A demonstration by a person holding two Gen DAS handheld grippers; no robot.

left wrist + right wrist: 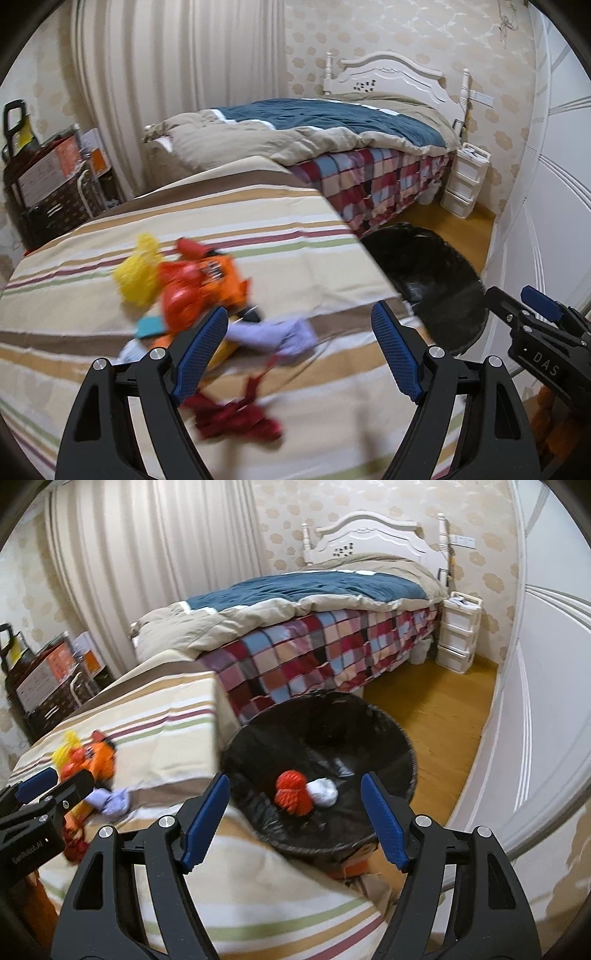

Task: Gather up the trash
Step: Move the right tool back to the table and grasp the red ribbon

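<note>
A pile of crumpled trash lies on the striped cloth [92, 306]: a yellow piece [138, 273], orange-red pieces [199, 280], a lilac piece [273, 334] and a dark red piece [236, 415]. My left gripper [299, 328] is open and empty above the lilac piece. My right gripper [295, 794] is open and empty over the black-lined bin [384, 734], which holds an orange ball [291, 792] and a white ball [323, 792]. The right gripper also shows in the left wrist view [532, 302], and the left gripper in the right wrist view [55, 786].
The bin [436, 280] stands on the wooden floor [436, 709] by the cloth's right edge. Behind is a bed [332, 129] with a checked cover, white drawers [465, 181], a curtain and boxes at the left [55, 177]. A white wardrobe is on the right.
</note>
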